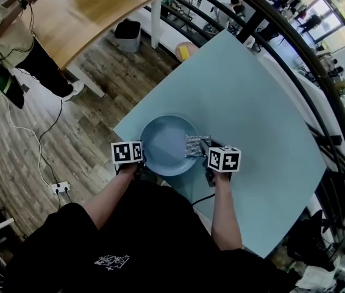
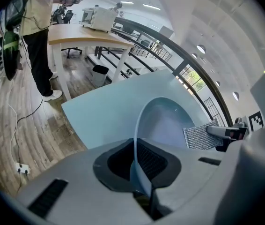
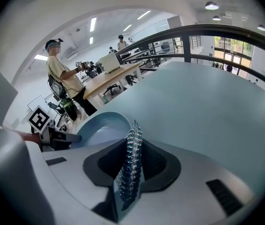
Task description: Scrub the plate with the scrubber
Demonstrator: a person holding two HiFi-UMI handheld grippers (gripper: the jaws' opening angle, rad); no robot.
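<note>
the left tongs [image 2: 139,165] were clamped on the near rim of the blue plate [image 1: 163,142], which sat on the pale tabletop [image 1: 258,102]; the right tongs [image 3: 129,170] gripped the silvery scrubber [image 1: 195,146] over the plate's right rim.

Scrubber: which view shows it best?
Left gripper view. The scrubber shows its whole silvery mesh face there, at the plate rim, held by the right gripper. Head view gives only a small grey square on the plate's right side. Right gripper view sees it edge-on, clamped between the jaws.
</note>
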